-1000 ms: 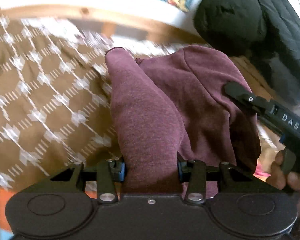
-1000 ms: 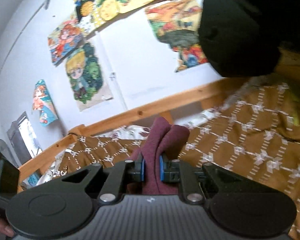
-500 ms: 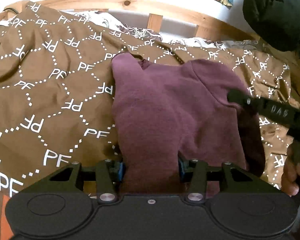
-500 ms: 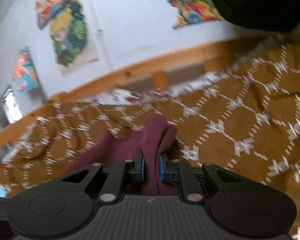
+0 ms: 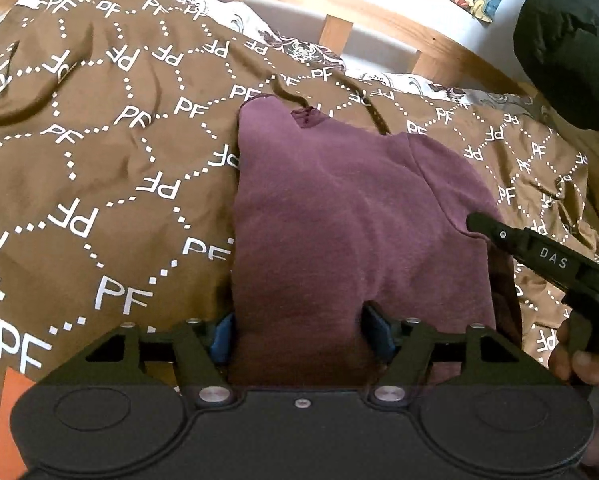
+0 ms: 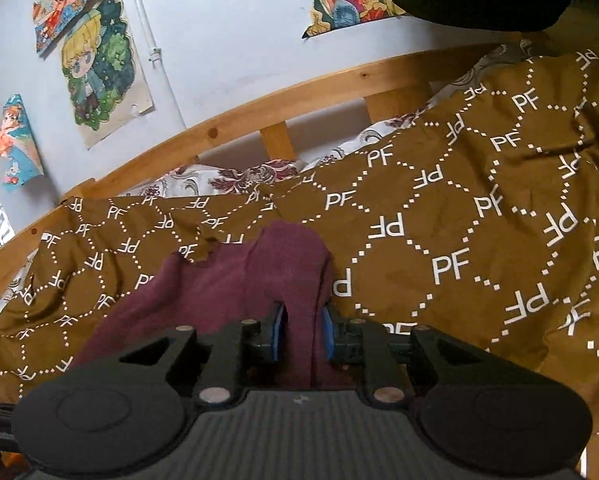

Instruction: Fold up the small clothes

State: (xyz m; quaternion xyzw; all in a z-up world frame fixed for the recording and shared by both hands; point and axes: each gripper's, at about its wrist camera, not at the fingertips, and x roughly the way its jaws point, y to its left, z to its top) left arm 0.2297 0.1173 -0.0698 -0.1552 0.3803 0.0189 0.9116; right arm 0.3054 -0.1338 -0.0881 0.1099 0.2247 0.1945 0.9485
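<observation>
A small maroon garment (image 5: 339,208) lies on the brown "PF"-patterned bedspread (image 5: 99,184), with one rounded end toward the headboard. My left gripper (image 5: 299,332) straddles its near edge. The jaws are opening, and the cloth lies between the blue pads with small gaps at the sides. My right gripper (image 6: 302,336) sits over a raised fold of the garment (image 6: 219,292). Its jaws are opening too, and the pads stand just off the fold. One of the right gripper's fingers (image 5: 499,236) shows at the garment's right side, with a hand (image 5: 579,364) behind it.
A wooden bed rail (image 5: 339,4) (image 6: 299,96) and a white floral sheet (image 5: 291,44) run behind the bedspread (image 6: 459,240). A black padded jacket (image 5: 567,40) hangs at the upper right. Posters (image 6: 95,68) cover the wall. An orange patch (image 5: 11,420) shows at the lower left.
Both grippers came down with the garment, which now rests spread on the bedspread. Both pairs of jaws have widened, the left more than the right.
</observation>
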